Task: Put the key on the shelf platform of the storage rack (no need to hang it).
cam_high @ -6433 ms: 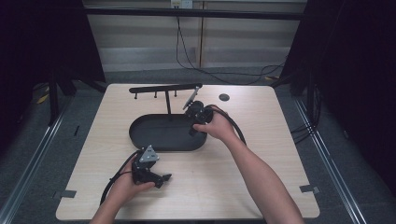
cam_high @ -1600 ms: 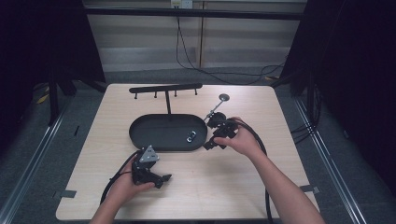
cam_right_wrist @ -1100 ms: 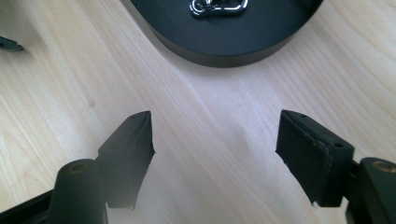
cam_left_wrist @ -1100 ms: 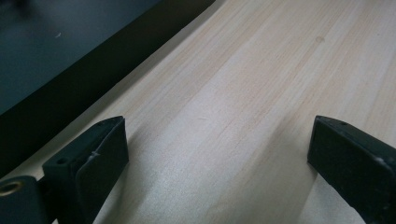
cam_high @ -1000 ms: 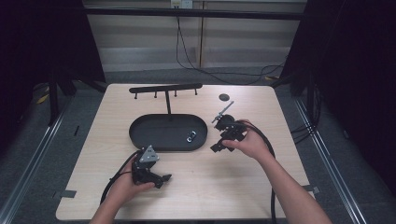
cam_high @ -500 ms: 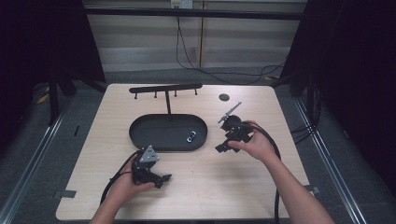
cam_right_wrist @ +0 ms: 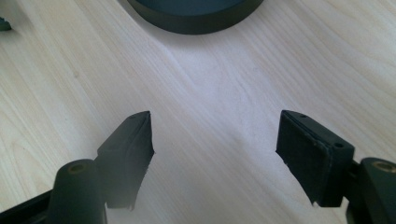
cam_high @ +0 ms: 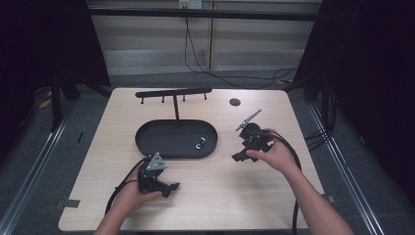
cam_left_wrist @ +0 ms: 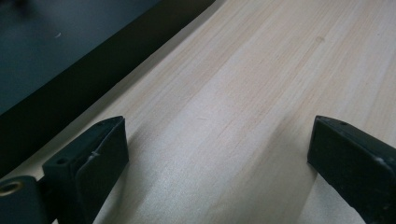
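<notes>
The table [cam_high: 293,112] is pale wood with fine grain and a smooth, faintly shiny finish. At frame centre the oval tray [cam_high: 147,139] looks matt black, holding a small shiny metal piece [cam_high: 200,144]. The gripper pads [cam_right_wrist: 308,156] look like matt black plastic.

- The left gripper [cam_left_wrist: 217,161] looks along its two black jaws, which rise from the bottom corners and stand wide apart.
- Nothing lies between the jaws; bare pale wooden table [cam_left_wrist: 261,84] fills the gap.
- The dark tray [cam_left_wrist: 70,79] runs diagonally across the upper left, its black wall meeting the wood.
- Each jaw casts a soft shadow on the tabletop.
</notes>
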